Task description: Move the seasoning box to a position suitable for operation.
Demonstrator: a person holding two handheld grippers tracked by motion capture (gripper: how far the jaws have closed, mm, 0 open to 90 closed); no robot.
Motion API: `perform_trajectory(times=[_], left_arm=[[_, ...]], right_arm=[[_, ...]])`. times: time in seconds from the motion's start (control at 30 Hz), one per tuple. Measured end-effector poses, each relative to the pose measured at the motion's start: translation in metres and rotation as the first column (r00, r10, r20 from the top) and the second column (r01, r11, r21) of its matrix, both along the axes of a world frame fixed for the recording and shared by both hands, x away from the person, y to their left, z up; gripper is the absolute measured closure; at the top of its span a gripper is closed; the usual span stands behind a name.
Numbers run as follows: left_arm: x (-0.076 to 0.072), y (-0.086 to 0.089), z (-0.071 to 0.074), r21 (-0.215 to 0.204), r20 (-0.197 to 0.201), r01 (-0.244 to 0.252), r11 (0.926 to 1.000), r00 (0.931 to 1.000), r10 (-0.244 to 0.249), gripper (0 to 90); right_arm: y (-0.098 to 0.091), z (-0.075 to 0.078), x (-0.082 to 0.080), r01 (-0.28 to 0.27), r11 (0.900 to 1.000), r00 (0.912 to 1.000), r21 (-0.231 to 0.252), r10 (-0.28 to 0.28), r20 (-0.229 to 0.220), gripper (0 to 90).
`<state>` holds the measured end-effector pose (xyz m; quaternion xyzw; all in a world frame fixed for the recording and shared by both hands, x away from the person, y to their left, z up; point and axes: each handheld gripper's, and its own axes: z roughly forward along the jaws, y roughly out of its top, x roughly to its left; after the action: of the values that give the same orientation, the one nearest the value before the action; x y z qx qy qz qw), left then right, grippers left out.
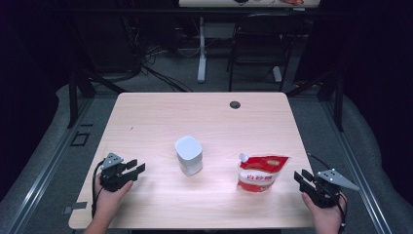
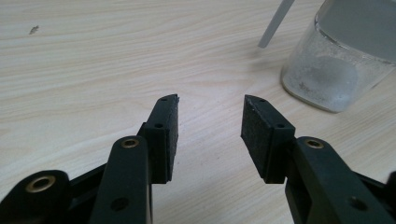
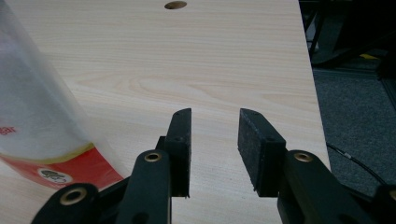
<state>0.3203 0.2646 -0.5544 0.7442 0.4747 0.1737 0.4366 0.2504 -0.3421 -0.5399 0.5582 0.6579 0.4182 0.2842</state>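
A white frosted jar (image 1: 188, 155) with a white lid stands upright at the middle of the wooden table (image 1: 195, 117). To its right a red and white spouted pouch (image 1: 260, 173) stands near the front edge. My left gripper (image 1: 137, 165) rests at the front left, open and holding nothing, aimed toward the jar. In the left gripper view the open gripper (image 2: 211, 105) is over bare wood, with the jar (image 2: 336, 60) at the upper right. My right gripper (image 1: 301, 175) sits at the front right, open, just right of the pouch. In the right gripper view the gripper (image 3: 215, 116) is open beside the pouch (image 3: 42, 121).
A round cable hole (image 1: 234, 104) lies near the table's far edge, right of centre. Beyond the table stand a black chair (image 1: 260, 41) and a white desk leg (image 1: 201, 48). The table's right edge (image 3: 313, 93) drops to grey floor close to my right gripper.
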Motion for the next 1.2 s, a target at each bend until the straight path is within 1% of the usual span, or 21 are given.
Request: perform_trajectory(times=[0.03, 0.07, 0.2, 0.23, 0.27, 0.33, 0.37, 0.47, 0.5, 0.57, 0.6, 0.73, 0.8, 0.87, 0.9, 0.97, 1.0, 1.03, 1.1, 1.13, 1.2], left_arm=[[0.000, 0.000, 0.000, 0.000, 0.000, 0.000, 1.0000, 1.0000, 0.000, 55.9], [0.001, -0.002, 0.000, -0.005, 0.003, -0.002, 1.0000, 1.0000, 0.002, 54.8], [0.001, -0.004, 0.000, -0.005, 0.006, -0.005, 1.0000, 1.0000, 0.005, 54.1], [0.001, -0.005, 0.000, 0.007, -0.001, 0.000, 1.0000, 1.0000, 0.000, 54.1], [0.002, -0.006, 0.000, 0.003, 0.004, 0.002, 1.0000, 1.0000, -0.002, 53.8], [0.001, -0.008, -0.001, 0.011, 0.005, 0.005, 0.9999, 1.0000, -0.005, 54.3], [0.000, -0.009, -0.002, 0.007, -0.009, 0.021, 0.9998, 0.9997, -0.021, 56.7], [-0.001, -0.010, -0.003, 0.007, -0.015, 0.034, 0.9994, 0.9993, -0.034, 59.1], [-0.003, -0.011, -0.003, 0.023, -0.011, 0.043, 0.9988, 0.9990, -0.043, 59.9], [-0.003, -0.012, -0.003, 0.028, -0.009, 0.048, 0.9985, 0.9988, -0.047, 60.4], [-0.002, -0.012, -0.002, 0.036, -0.015, 0.050, 0.9981, 0.9986, -0.050, 61.0], [0.002, -0.016, -0.002, 0.028, -0.011, 0.052, 0.9983, 0.9986, -0.051, 63.4], [0.005, -0.021, 0.000, 0.039, -0.008, 0.056, 0.9977, 0.9984, -0.055, 64.6], [0.011, -0.025, 0.002, 0.039, -0.005, 0.058, 0.9976, 0.9983, -0.057, 65.4], [0.011, -0.025, 0.002, 0.039, -0.005, 0.058, 0.9976, 0.9983, -0.057, 65.8], [0.019, -0.030, 0.004, 0.058, 0.004, 0.058, 0.9966, 0.9983, -0.059, 66.1], [0.025, -0.035, 0.005, 0.057, 0.007, 0.066, 0.9962, 0.9978, -0.067, 66.3], [0.025, -0.035, 0.005, 0.057, 0.007, 0.066, 0.9962, 0.9978, -0.067, 66.6], [0.035, -0.046, 0.006, 0.088, 0.009, 0.092, 0.9919, 0.9956, -0.093, 67.3], [0.035, -0.046, 0.006, 0.088, 0.009, 0.092, 0.9919, 0.9956, -0.093, 67.4], [0.044, -0.054, 0.005, 0.088, 0.002, 0.107, 0.9904, 0.9942, -0.107, 67.9]], right_arm=[[0.000, 0.000, 0.000, 0.000, 1.0000, 1.0000, 0.000, 0.000, 0.000, 65.8], [0.000, -0.002, 0.001, -0.007, 0.9998, 0.9998, -0.020, 0.007, -0.016, 66.3], [0.001, -0.003, -0.001, -0.013, 0.9995, 0.9996, -0.027, 0.012, -0.025, 66.4], [0.000, -0.003, -0.002, -0.016, 0.9995, 0.9993, -0.026, 0.016, -0.034, 66.4], [0.000, -0.003, -0.003, -0.013, 0.9998, 0.9995, -0.017, 0.013, -0.029, 66.7], [-0.002, -0.002, -0.004, -0.013, 0.9997, 0.9993, -0.020, 0.012, -0.034, 66.7], [-0.003, -0.002, -0.004, -0.005, 1.0000, 0.9994, -0.008, 0.004, -0.034, 66.7], [-0.003, -0.003, -0.004, -0.004, 1.0000, 0.9993, -0.001, 0.004, -0.038, 66.6], [-0.002, -0.003, -0.003, -0.012, 0.9999, 0.9992, -0.001, 0.012, -0.038, 66.2], [-0.001, -0.002, -0.002, -0.016, 0.9999, 0.9993, 0.003, 0.016, -0.033, 66.0], [0.000, -0.002, 0.000, -0.020, 0.9998, 0.9993, -0.002, 0.020, -0.030, 65.8], [0.004, 0.000, 0.002, -0.043, 0.9986, 0.9988, -0.029, 0.042, -0.023, 65.2], [0.004, 0.001, 0.000, -0.046, 0.9986, 0.9987, -0.027, 0.045, -0.022, 63.4], [0.004, 0.001, -0.001, -0.048, 0.9986, 0.9986, -0.021, 0.047, -0.022, 63.3], [0.004, 0.001, -0.001, -0.048, 0.9986, 0.9986, -0.021, 0.047, -0.022, 63.3], [0.003, 0.002, -0.003, -0.045, 0.9987, 0.9989, -0.023, 0.044, -0.018, 62.9], [0.002, 0.004, -0.005, -0.041, 0.9990, 0.9991, -0.018, 0.041, -0.012, 62.1], [0.002, 0.004, -0.005, -0.041, 0.9990, 0.9991, -0.018, 0.041, -0.012, 62.1], [0.001, 0.005, -0.009, -0.040, 0.9992, 0.9992, -0.009, 0.040, -0.008, 61.2], [0.001, 0.005, -0.009, -0.040, 0.9992, 0.9992, -0.009, 0.040, -0.008, 61.2], [0.001, 0.004, -0.010, -0.038, 0.9993, 0.9993, -0.001, 0.038, -0.005, 60.7]])
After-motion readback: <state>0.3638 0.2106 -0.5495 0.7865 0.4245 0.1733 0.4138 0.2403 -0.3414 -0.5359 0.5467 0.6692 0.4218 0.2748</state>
